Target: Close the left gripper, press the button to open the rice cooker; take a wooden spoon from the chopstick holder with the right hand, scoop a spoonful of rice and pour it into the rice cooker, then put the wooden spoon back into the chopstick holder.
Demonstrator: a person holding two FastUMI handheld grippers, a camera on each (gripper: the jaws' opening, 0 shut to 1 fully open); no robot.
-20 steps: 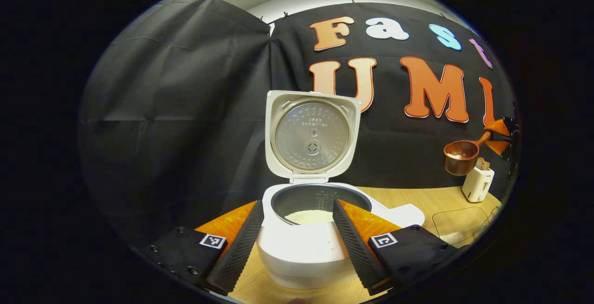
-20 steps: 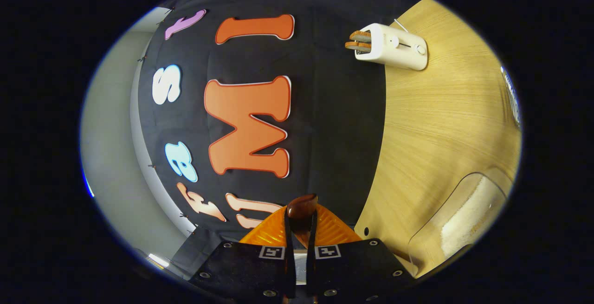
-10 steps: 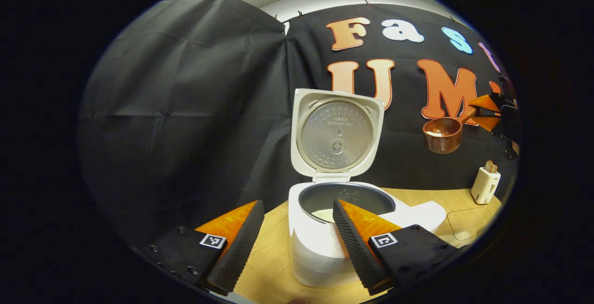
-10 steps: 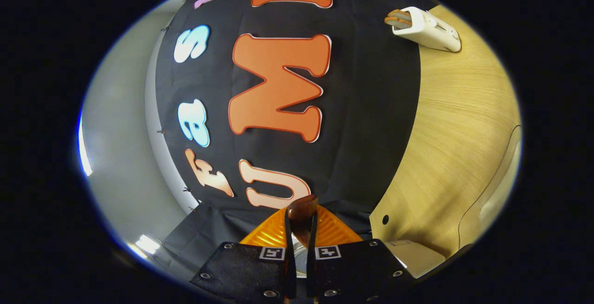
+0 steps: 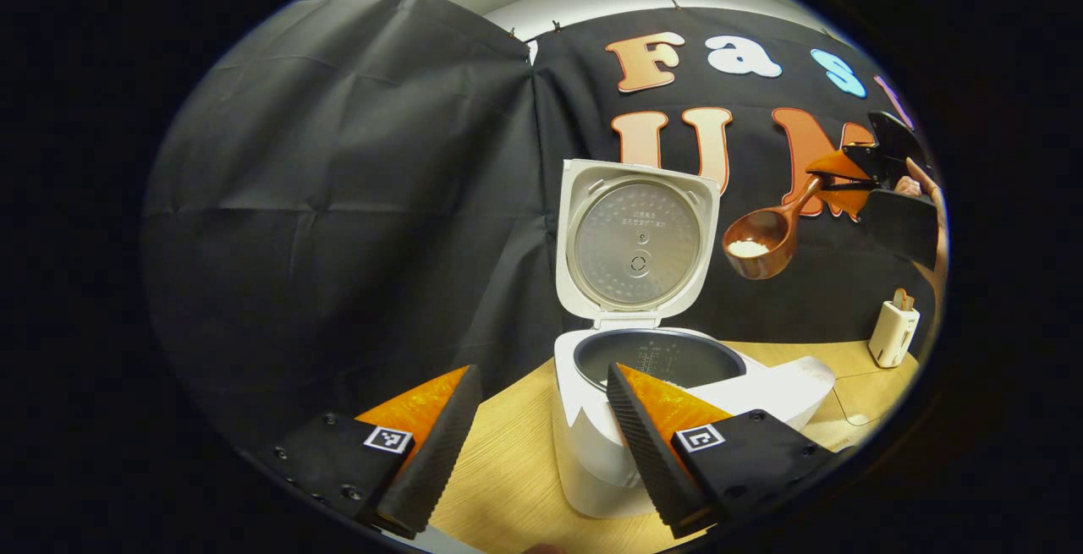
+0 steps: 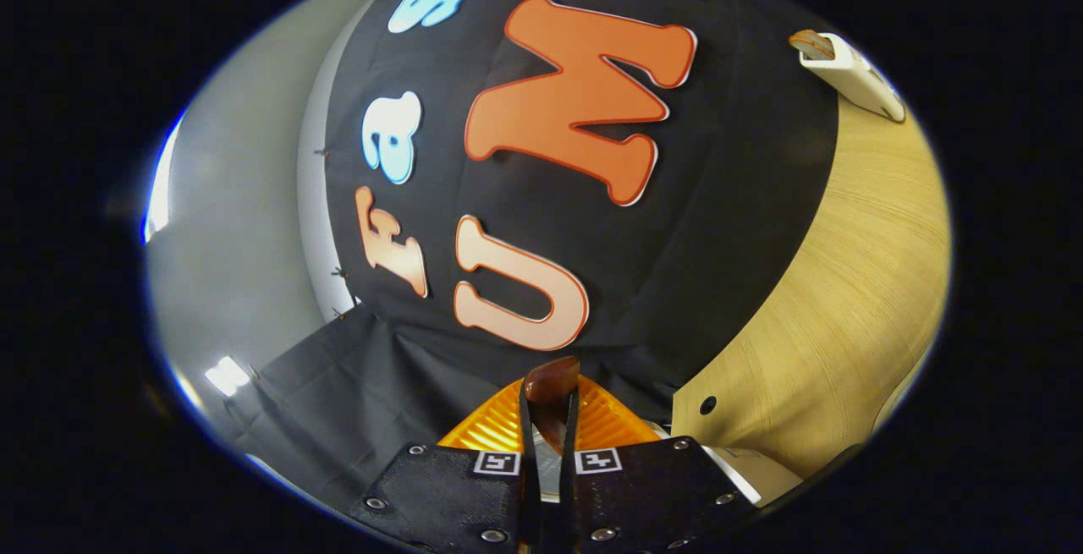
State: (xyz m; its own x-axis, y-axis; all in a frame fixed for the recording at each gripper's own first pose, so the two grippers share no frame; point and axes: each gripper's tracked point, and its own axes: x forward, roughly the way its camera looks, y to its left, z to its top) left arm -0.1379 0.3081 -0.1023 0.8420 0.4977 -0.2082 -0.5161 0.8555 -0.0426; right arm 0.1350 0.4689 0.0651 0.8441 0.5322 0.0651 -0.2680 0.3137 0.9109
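The white rice cooker [image 5: 605, 440] stands on the wooden table with its lid [image 5: 639, 241] raised upright, a little rice showing in its dark pot [image 5: 668, 355]. My left gripper [image 5: 541, 444] is open low in front of it, nothing between its fingers. To the right of the lid hangs the wooden spoon [image 5: 761, 237] with rice in its bowl, level with the lid. My right gripper [image 5: 850, 178] holds its handle. In the right gripper view that gripper [image 6: 548, 419] is shut on the spoon's brown handle [image 6: 550, 385]. The white chopstick holder [image 5: 893, 330] stands far right.
The chopstick holder [image 6: 850, 76] holds other wooden utensils at the table's back edge. A clear tray [image 5: 863, 385] lies on the table [image 5: 508, 486] right of the cooker. The cooker's white edge [image 6: 753, 469] shows low right. A hand [image 5: 918, 190] holds the right gripper.
The right gripper has carried the spoon of rice up and left, close to the cooker's raised lid. The left gripper has drifted left, so the cooker sits further right in its view.
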